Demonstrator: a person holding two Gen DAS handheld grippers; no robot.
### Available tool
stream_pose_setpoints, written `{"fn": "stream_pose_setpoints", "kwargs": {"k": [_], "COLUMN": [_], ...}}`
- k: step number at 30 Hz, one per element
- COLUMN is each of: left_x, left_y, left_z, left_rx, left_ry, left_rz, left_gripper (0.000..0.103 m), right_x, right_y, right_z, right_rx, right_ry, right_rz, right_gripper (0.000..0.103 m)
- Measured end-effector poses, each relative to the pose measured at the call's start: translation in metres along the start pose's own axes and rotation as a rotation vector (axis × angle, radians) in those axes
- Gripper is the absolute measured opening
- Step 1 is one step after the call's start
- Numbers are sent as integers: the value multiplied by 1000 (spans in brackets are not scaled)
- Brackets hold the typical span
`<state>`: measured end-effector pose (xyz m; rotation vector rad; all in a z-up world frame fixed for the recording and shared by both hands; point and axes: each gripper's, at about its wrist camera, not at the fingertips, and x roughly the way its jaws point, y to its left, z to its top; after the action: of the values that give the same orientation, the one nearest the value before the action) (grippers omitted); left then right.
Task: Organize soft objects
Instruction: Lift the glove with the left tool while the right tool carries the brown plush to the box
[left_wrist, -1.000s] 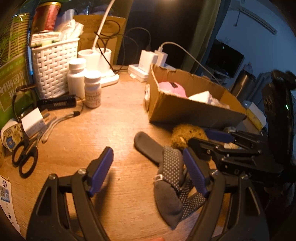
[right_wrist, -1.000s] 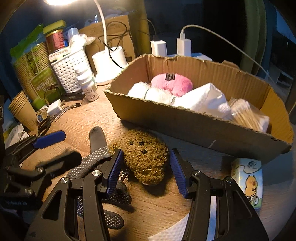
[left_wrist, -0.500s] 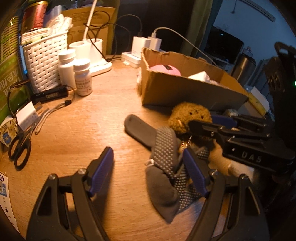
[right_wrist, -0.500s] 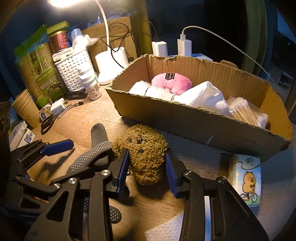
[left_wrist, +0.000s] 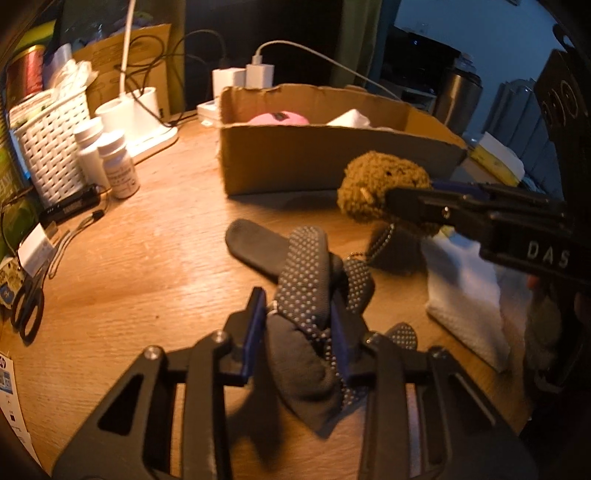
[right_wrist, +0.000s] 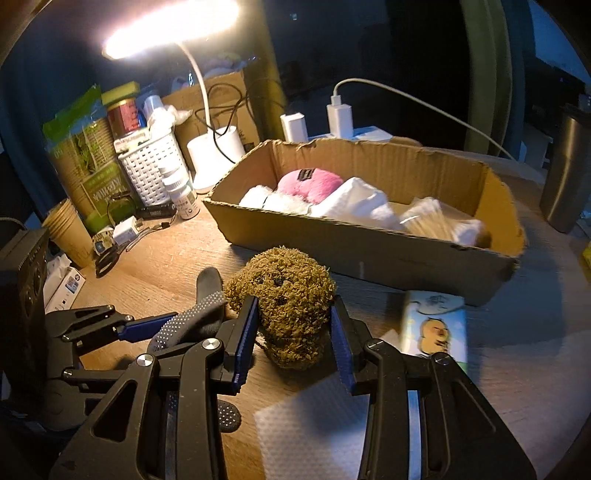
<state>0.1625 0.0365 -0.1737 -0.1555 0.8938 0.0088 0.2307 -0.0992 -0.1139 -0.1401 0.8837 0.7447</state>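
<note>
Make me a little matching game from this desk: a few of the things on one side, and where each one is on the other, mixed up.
Things:
1. brown plush toy
2. dotted grey socks
3. pink plush
4. scissors

Places:
a. inside the cardboard box
b. between the pads of the left claw
c. flat on the wooden desk, by its left edge
d. between the pads of the right claw

Pairs: 1-d, 2-b, 3-a, 4-c

Wooden table (left_wrist: 155, 258) carries cardboard box (left_wrist: 325, 162), scissors (left_wrist: 27, 310).
</note>
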Motion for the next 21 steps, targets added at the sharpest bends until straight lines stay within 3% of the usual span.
{"fn": "stream_pose_setpoints", "kwargs": {"k": [21], "left_x": [-51], "left_y": [-28], "left_z": [43], "left_rx": [37], "left_ry": [-180], "left_rz": [1], "left_gripper": [34], "right_x": [-65], "right_y": [-29], "right_z": [8], "right_rx": [26], "right_ry": [-132], "right_rz": [-40], "right_gripper": [40]}}
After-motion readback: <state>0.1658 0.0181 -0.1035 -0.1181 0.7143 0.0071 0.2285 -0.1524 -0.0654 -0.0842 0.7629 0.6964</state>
